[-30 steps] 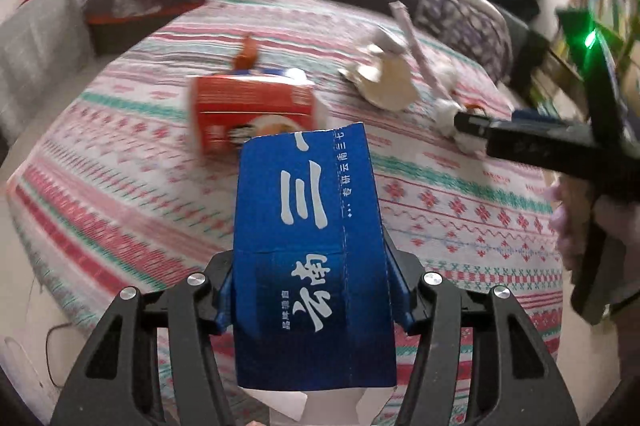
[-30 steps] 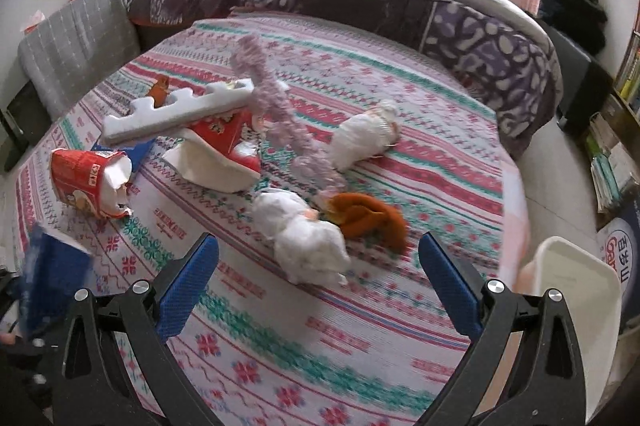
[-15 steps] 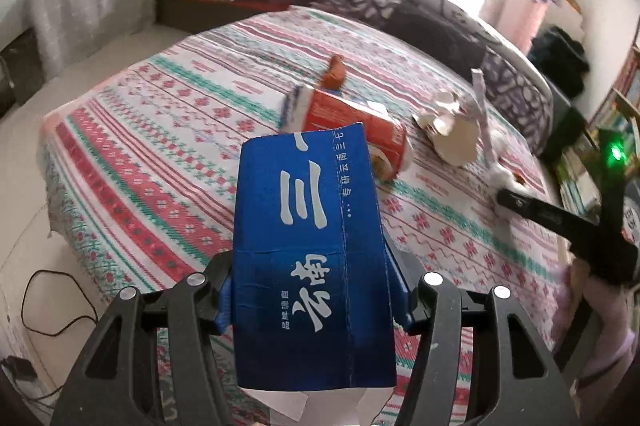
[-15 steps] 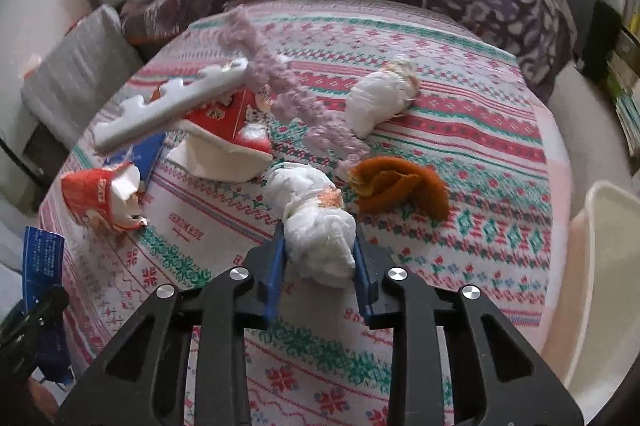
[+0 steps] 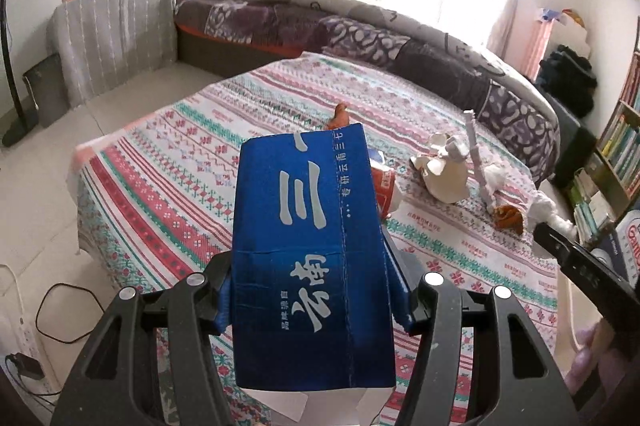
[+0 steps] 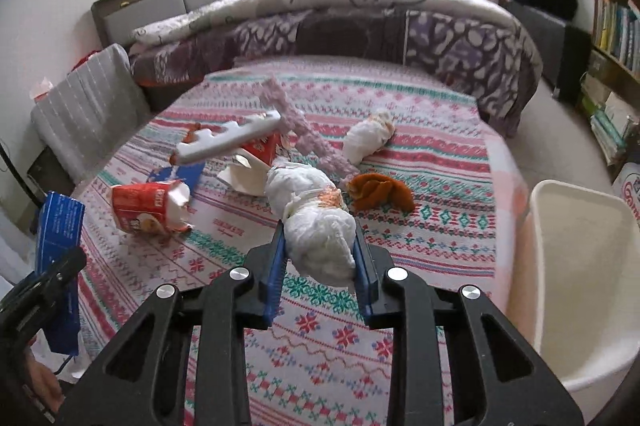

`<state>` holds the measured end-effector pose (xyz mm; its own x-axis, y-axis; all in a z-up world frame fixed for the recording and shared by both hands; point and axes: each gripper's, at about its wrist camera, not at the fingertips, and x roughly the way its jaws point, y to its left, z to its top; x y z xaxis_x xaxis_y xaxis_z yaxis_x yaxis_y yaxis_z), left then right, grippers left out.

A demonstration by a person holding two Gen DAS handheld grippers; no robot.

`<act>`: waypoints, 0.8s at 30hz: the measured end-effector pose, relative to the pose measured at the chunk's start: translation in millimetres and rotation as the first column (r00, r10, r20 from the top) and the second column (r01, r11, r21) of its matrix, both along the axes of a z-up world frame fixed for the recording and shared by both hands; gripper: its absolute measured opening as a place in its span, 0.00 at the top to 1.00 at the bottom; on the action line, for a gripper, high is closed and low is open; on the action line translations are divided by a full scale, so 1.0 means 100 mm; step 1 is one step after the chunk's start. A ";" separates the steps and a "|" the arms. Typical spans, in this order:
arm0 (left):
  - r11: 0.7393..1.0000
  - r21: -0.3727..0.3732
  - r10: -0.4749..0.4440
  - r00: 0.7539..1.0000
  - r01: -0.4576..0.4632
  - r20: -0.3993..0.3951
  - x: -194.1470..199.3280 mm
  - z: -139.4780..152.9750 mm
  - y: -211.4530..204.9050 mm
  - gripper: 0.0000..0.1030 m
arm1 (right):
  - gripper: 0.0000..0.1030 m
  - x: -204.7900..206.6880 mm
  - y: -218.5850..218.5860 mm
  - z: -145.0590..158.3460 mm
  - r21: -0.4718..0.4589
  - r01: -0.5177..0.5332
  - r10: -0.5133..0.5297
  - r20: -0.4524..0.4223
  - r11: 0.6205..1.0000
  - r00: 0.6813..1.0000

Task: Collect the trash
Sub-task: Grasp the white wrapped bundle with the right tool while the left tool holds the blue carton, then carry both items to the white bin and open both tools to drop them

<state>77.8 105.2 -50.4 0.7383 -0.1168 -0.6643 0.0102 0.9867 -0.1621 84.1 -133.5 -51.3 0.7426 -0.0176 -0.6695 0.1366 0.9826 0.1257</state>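
My left gripper (image 5: 316, 290) is shut on a blue carton (image 5: 310, 250) with white Chinese lettering and holds it above the near edge of the bed; it also shows in the right wrist view (image 6: 58, 226). My right gripper (image 6: 320, 262) is shut on a crumpled white tissue wad (image 6: 312, 214), lifted off the patterned bedspread (image 6: 440, 226). On the bed lie a torn red carton (image 6: 150, 203), a red-and-white paper cup (image 6: 256, 161), a white foam strip (image 6: 230, 141), a pink strip (image 6: 304, 129), an orange peel (image 6: 380, 191) and another tissue wad (image 6: 368, 139).
A white plastic bin (image 6: 576, 266) stands beside the bed at the right. A folded purple quilt (image 6: 360, 33) lines the far side. A bookshelf (image 6: 612, 25) is at the right, a grey covered chair (image 5: 116, 33) at the left, cables (image 5: 68, 310) on the floor.
My right gripper closed on the white tissue wad and lifted it off the bedspread. My left gripper, still holding the blue carton, pulled back and swung away from the bed.
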 end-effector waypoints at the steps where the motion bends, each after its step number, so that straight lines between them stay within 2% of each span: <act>1: 1.000 0.006 0.002 1.000 -0.002 0.010 -0.02 0.02 -0.02 0.44 | 0.72 -0.03 0.01 0.02 -0.004 0.003 -0.003 0.007 1.000 1.000; 14: 0.999 0.041 -0.011 0.997 0.008 0.072 -0.17 0.13 -0.31 0.43 | 0.72 -0.33 -0.11 0.09 -0.002 0.060 -0.060 0.044 0.998 0.997; 24: 0.996 0.081 -0.053 0.995 0.046 0.083 -0.22 0.15 -0.57 0.43 | 0.72 -0.44 -0.31 0.05 -0.006 0.100 -0.099 0.047 0.995 0.994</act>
